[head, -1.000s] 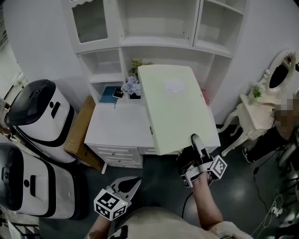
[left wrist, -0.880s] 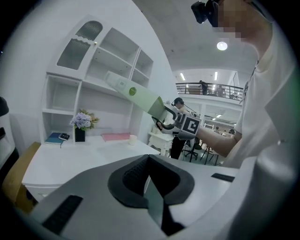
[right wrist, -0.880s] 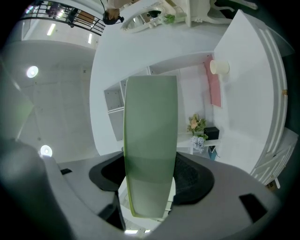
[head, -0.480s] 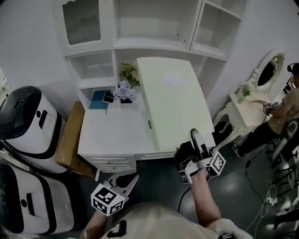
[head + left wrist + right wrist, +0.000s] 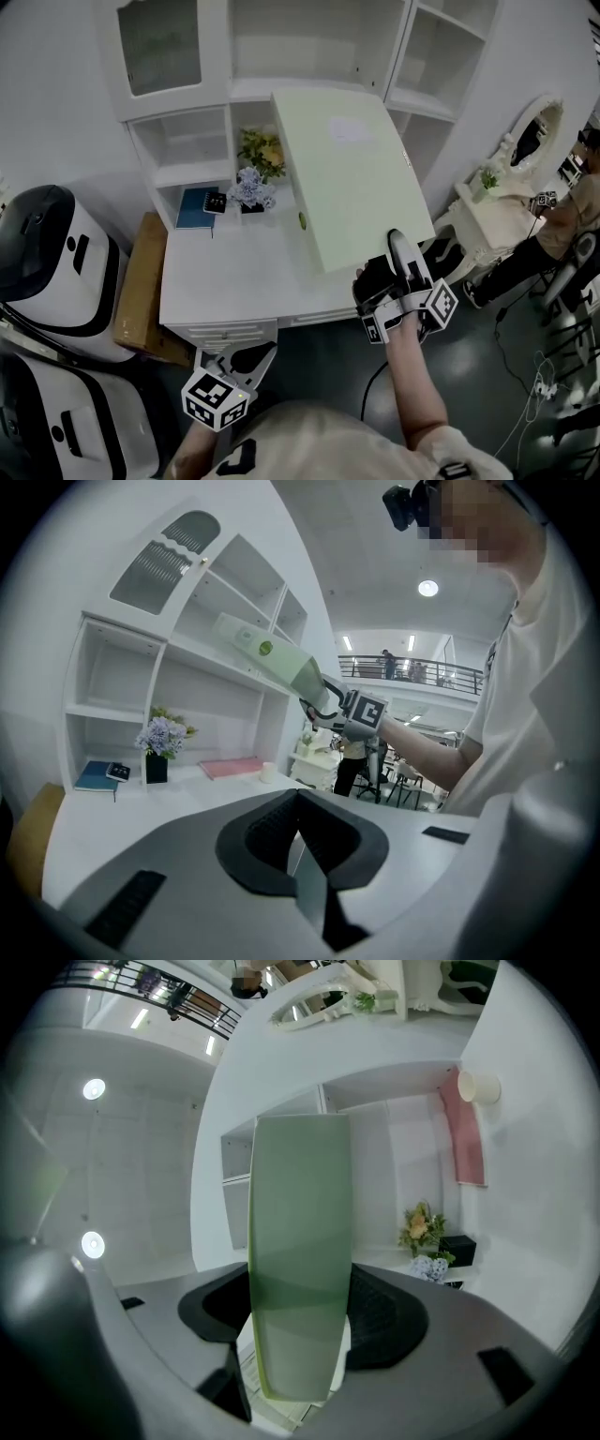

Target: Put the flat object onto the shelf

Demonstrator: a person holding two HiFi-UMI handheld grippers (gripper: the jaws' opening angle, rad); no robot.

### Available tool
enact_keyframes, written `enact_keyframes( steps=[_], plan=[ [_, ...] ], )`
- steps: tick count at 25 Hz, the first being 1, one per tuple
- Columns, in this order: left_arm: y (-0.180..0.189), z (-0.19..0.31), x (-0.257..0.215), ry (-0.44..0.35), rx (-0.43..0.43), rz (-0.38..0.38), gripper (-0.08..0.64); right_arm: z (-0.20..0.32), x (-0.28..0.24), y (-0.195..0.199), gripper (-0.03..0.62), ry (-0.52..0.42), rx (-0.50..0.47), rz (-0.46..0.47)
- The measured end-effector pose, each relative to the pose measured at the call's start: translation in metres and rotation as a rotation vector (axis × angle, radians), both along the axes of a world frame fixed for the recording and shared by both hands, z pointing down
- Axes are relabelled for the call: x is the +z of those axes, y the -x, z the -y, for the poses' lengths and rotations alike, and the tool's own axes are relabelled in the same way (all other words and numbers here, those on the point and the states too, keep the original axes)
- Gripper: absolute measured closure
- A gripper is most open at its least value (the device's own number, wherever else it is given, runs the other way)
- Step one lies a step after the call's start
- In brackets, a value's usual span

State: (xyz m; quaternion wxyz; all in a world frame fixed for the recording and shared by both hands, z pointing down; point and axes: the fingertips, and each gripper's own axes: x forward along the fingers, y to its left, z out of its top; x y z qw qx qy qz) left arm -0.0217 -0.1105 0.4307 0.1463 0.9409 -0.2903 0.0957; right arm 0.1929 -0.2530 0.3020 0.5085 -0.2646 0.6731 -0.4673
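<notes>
Head view: the flat object, a pale green board with a small pale label on its upper face, is seen raised above the right part of the white desk. It is clamped at its near right corner by the right gripper, with one jaw lying on the top face. In the right gripper view the board is seen edge-on, filling the gap between both pads. From that grasp the board is stretched toward 11 o'clock. Its far edge is shown in front of the middle ledge of the white shelf unit; whether the ledge is touched cannot be told. The right forearm is extended up from 6 o'clock, bare and nearly straight. In the left gripper view the board is seen angled upward toward the shelves.

The left gripper is held low at 7 o'clock, close to the torso, and is pointed toward 1 o'clock at the desk's front edge. Its jaws are brought together, with nothing between them.

At 10 o'clock from the board, a vase of flowers and a blue book are set on the desk. A cardboard box is leaned at the desk's 9 o'clock side. At 3 o'clock, a mirror table and another person are visible.
</notes>
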Motion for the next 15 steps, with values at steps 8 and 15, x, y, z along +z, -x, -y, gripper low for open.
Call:
enact_keyframes(
  steps=[8,15],
  plan=[
    [0.014,0.012,0.003,0.008,0.018,-0.011,0.546,0.041,-0.019,-0.002,0.296,0.0,0.088,-0.029],
    [0.02,0.016,0.008,0.023,0.035,-0.021,0.546,0.067,-0.027,-0.002,0.296,0.026,0.153,-0.023]
  ],
)
